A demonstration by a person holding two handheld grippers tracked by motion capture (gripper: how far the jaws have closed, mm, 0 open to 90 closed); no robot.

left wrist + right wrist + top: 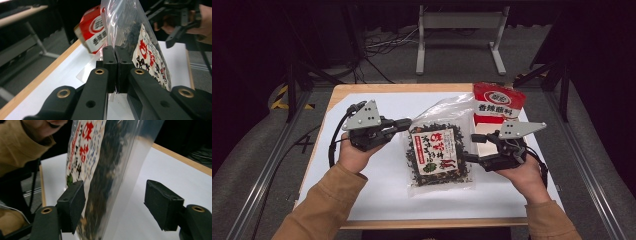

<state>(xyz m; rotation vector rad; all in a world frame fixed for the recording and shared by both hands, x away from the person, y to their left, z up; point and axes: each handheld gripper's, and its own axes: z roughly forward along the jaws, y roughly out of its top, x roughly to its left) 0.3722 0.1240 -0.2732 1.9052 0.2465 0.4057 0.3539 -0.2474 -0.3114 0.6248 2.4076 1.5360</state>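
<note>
The high view looks forward and down from above the person's side of the table (377,100), forearms entering from the frame's bottom corners, floor and a grey stand (460,37) filling the upper part. The left gripper view sits close behind its own pressed-together jaws at lower centre, facing across the white tabletop toward the right gripper (181,23) in the upper right corner. The right gripper view rides equally near, its jaws wide apart at the bottom, looking back toward a tan sleeve (17,147) at upper left. All three share the clear bag of dark dried food (439,152) (140,37) (100,175).
</note>
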